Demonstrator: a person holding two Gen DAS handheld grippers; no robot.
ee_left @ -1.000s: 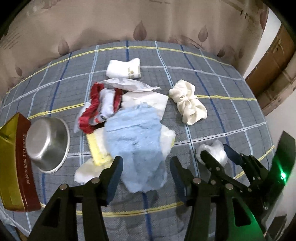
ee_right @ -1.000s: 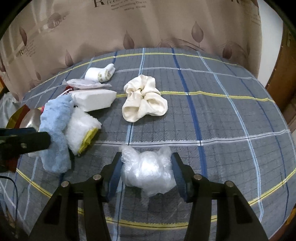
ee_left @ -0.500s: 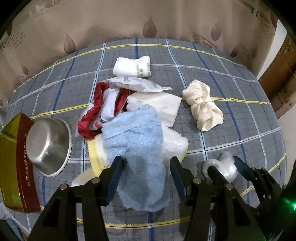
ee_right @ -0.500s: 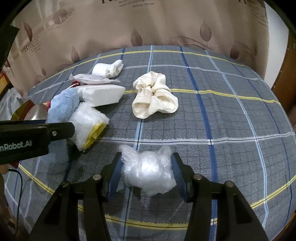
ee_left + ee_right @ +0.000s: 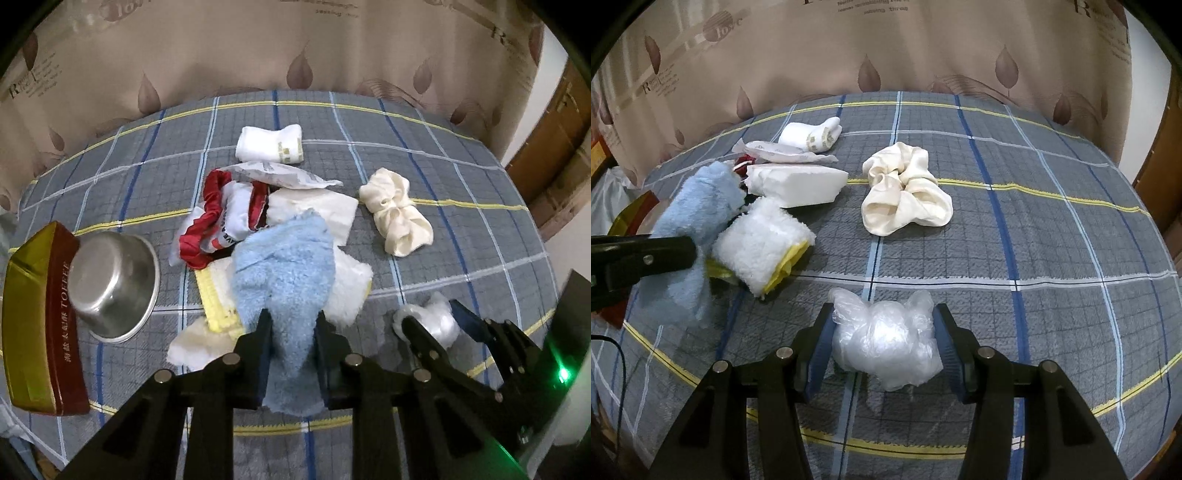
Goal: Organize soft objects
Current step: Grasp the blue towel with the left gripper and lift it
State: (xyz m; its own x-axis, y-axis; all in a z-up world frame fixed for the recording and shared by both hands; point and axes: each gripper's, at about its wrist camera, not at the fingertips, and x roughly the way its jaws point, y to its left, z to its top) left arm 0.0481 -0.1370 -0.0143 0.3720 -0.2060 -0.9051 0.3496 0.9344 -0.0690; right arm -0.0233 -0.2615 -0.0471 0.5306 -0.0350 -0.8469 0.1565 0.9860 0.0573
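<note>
My left gripper [image 5: 292,321] is closing on a light blue fluffy cloth [image 5: 284,266], and its pads press the cloth's near end. The cloth lies over a white fluffy cloth with a yellow edge [image 5: 347,284] on the checked grey bedcover [image 5: 461,240]. My right gripper [image 5: 883,317] is shut on a crumpled clear plastic bag [image 5: 886,343] that rests on the cover. A left finger [image 5: 646,254] shows against the blue cloth [image 5: 698,206] in the right wrist view.
A cream scrunchie [image 5: 399,218], rolled white sock [image 5: 269,144], flat packet [image 5: 280,175], white folded pad [image 5: 314,210] and red-and-white cloth [image 5: 221,221] lie beyond. A steel bowl [image 5: 110,284] leans on a gold toffee box [image 5: 33,321] at left. A curtain hangs behind.
The left jaws have come together from wide apart onto the blue cloth's near end. The right gripper has stayed still on the plastic bag.
</note>
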